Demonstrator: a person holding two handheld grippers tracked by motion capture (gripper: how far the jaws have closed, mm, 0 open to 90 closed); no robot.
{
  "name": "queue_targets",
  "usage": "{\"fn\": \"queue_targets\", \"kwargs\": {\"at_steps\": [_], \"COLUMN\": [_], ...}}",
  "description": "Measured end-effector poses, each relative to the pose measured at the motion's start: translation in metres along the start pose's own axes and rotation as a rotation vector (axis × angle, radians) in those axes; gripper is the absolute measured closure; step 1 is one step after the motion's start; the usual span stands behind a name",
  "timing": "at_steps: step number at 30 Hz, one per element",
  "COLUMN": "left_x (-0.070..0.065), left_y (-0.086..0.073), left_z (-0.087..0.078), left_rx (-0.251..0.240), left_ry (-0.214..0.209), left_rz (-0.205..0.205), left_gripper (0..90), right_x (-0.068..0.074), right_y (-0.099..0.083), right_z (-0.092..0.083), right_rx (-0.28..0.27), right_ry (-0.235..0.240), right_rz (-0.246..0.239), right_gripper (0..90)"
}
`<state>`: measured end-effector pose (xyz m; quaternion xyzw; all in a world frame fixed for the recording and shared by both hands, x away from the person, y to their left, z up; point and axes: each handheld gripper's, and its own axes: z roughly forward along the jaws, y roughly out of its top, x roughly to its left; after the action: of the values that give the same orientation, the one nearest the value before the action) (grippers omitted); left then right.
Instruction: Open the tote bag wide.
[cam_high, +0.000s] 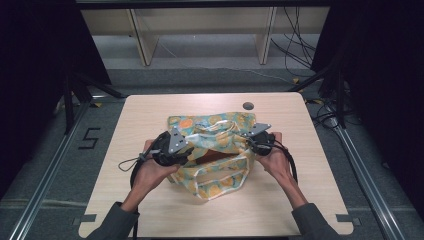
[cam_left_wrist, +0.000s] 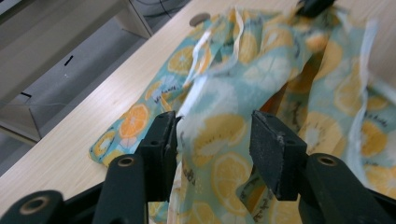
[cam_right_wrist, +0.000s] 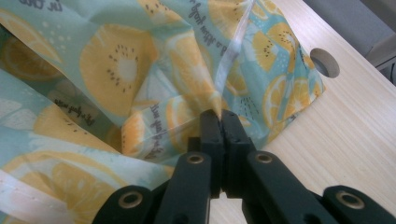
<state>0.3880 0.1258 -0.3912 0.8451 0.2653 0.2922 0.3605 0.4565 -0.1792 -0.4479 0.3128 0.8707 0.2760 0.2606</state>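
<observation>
A teal cloth bag (cam_high: 215, 145) printed with orange and lemon slices lies crumpled at the middle of the wooden table (cam_high: 150, 115), its mouth lifted and spread between my hands. My left gripper (cam_high: 192, 151) is at the bag's left side. In the left gripper view its jaws stand apart (cam_left_wrist: 214, 123) with a fold of the bag (cam_left_wrist: 280, 56) rising between them, and the pads do not press on it. My right gripper (cam_high: 249, 142) is at the bag's right side, and its jaws (cam_right_wrist: 221, 114) are pinched tight on the edge of the bag (cam_right_wrist: 116, 60).
A round cable hole (cam_high: 248, 106) sits near the table's far edge, just beyond the bag. Behind the table stand a pale wooden frame (cam_high: 145, 45) and loose cables (cam_high: 295, 45) on the floor. Metal rails (cam_high: 45, 175) run along both sides.
</observation>
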Motion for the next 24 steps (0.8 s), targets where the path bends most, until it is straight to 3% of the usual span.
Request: {"fn": "queue_targets", "kwargs": {"at_steps": [2,4,7,8,9,13,17,20,22,24], "left_x": [-0.004,-0.012,-0.023,-0.026,-0.027,-0.020,-0.018,-0.018,-0.017,-0.016], "left_y": [0.002,0.002,-0.003,-0.007,-0.010,-0.025,-0.032,-0.034,-0.036,-0.038], "left_z": [-0.006,-0.013,-0.010,-0.003,0.003,0.040,0.066,0.077,0.084,0.087], "left_rx": [-0.017,-0.001,0.024,0.054,0.071,0.155,0.224,0.255,0.273,0.289], "left_ry": [-0.023,-0.070,-0.136,-0.129,-0.120,-0.085,-0.047,0.000,-0.007,-0.008], "left_rz": [-0.009,0.022,0.008,0.019,0.020,-0.014,0.009,0.057,0.064,0.101], "left_gripper": [51.8,55.0,57.5,57.4,56.7,49.3,40.5,38.9,39.3,46.0], "right_x": [0.000,0.001,0.000,0.000,0.000,0.003,0.002,0.001,0.001,0.000], "right_y": [0.001,0.001,0.001,0.001,0.001,0.003,0.003,0.001,0.001,0.001], "right_z": [-0.001,-0.001,0.000,0.000,0.002,0.001,0.002,0.003,0.002,0.000], "right_rx": [0.009,0.016,0.012,0.022,0.009,0.004,0.013,0.008,0.019,0.023], "right_ry": [0.010,0.014,0.011,0.015,0.013,0.010,0.034,0.018,0.039,0.038], "right_rz": [-0.009,0.010,-0.005,0.008,-0.019,-0.006,0.003,0.001,0.000,-0.002], "right_gripper": [90.0,90.0,90.0,90.0,90.0,89.8,89.5,89.0,88.5,87.3]}}
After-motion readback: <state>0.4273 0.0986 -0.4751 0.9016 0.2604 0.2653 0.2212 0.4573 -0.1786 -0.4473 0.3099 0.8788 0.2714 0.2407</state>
